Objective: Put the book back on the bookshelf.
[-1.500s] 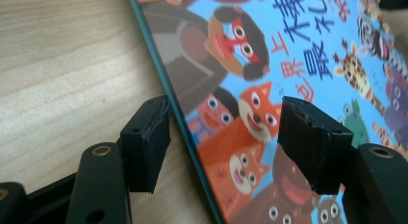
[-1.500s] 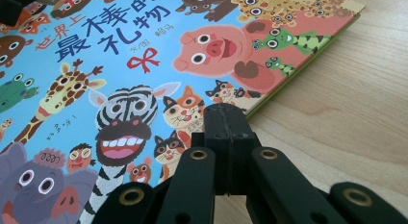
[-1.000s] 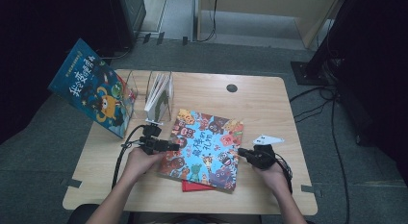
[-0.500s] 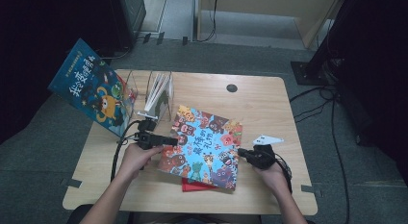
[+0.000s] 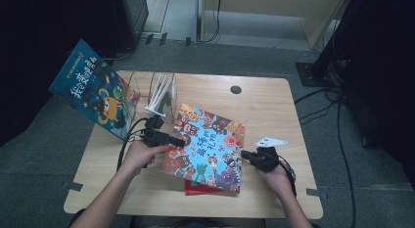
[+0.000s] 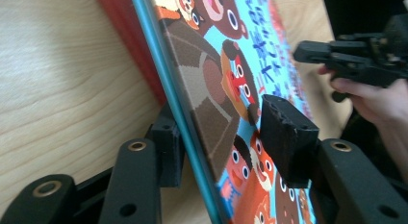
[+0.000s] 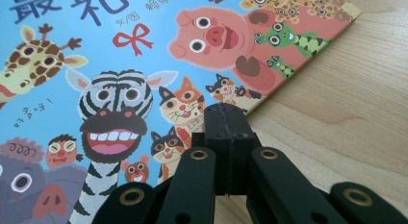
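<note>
A picture book (image 5: 208, 142) with cartoon animals on a blue cover lies mid-table on a red book (image 5: 200, 189). My left gripper (image 5: 180, 141) straddles its left edge, which is tipped up off the table. In the left gripper view the book (image 6: 211, 70) runs between the jaws of the left gripper (image 6: 223, 137). One pad lies under the book; the other stands close over the cover. These jaws have just been closing around the book. My right gripper (image 5: 246, 153) is shut with nothing in it. Its tip (image 7: 226, 111) rests at the book's (image 7: 144, 56) right edge.
A second blue picture book (image 5: 93, 93) leans upright at the table's left rim. A clear rack (image 5: 161, 93) with thin white books stands behind the left gripper. A black round cap (image 5: 236, 89) sits in the tabletop at the back. Bare wood (image 5: 274, 110) lies right of the book.
The left gripper has risen and taken the book's left edge up with it, and its jaws stand narrower. The right gripper has stayed where it was.
</note>
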`<state>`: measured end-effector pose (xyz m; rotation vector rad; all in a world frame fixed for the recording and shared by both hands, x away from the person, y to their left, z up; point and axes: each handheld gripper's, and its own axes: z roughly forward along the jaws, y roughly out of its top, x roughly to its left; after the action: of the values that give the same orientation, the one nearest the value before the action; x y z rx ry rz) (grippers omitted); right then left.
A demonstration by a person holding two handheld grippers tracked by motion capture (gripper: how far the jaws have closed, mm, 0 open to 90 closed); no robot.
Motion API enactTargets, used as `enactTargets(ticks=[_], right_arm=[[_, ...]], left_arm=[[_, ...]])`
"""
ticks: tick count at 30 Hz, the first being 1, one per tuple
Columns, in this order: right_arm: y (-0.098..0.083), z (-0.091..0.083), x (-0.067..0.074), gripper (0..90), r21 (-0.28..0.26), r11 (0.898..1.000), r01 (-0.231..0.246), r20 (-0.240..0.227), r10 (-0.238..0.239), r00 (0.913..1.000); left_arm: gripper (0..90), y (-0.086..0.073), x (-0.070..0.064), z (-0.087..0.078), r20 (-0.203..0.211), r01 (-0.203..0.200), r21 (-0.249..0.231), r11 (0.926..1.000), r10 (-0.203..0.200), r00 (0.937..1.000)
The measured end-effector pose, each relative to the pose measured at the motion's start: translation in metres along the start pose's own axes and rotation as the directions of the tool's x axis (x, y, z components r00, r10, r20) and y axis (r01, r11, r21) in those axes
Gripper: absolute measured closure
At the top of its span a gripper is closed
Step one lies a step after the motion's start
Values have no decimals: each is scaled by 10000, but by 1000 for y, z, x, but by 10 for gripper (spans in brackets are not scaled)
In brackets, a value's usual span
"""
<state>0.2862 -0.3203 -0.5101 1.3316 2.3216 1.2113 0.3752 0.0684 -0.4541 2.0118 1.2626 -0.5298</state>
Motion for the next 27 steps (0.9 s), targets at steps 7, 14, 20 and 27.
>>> enactTargets(ticks=[7, 14, 20, 27], right_arm=[[0, 2, 0, 900, -108, 9999, -93, -56, 93, 9999], [2, 5, 2, 858, -251, 9995, 192, -91, -194, 9998], [3, 3, -3, 721, -25, 9987, 502, -293, -503, 9983], [4, -7, -10, 708, -339, 9990, 305, 77, -303, 9995]], left_arm=[[615, 17, -19, -5, 588, -322, 129, 9994, 314, 9978], [655, 30, -29, -7, 831, -538, 531, 9971, 492, 9953], [733, 48, -41, -21, 1235, -565, 908, 9943, 450, 9913], [787, 70, -57, -45, 442, -332, 1385, 9898, 273, 9986]])
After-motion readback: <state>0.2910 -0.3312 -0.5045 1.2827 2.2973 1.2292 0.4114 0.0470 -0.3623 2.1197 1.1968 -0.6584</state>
